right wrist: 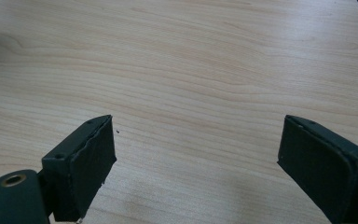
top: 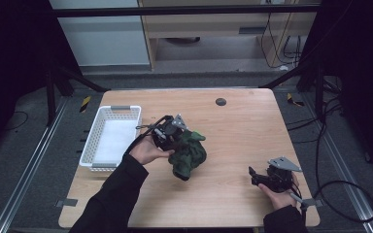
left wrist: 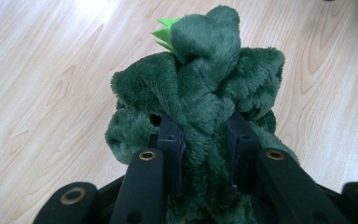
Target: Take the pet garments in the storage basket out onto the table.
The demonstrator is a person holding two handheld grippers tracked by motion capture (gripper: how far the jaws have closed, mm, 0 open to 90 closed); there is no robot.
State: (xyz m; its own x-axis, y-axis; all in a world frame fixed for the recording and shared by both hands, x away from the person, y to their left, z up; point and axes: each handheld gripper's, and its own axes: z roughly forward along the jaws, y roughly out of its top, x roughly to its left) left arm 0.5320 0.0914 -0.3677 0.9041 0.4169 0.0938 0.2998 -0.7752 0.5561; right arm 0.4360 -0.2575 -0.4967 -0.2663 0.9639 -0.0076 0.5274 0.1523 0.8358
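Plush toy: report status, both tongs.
Left tongs shut on plush toy. Right tongs open, over bare table. Basket beside; path clear.

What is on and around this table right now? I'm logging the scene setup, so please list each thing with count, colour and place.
plush toy: 1, dark green with light green spikes, table centre, pinched in the left gripper
basket: 1, white, left edge of the table, nothing seen inside
table: 1, light wood, with a small dark round spot near its far edge
cables: several, black, on the floor to the right
left gripper: 1, black, shut on the plush toy, table centre
right gripper: 1, black, jaws wide apart over bare wood, near right of the table
sleeves: 2, black, coming in from the bottom
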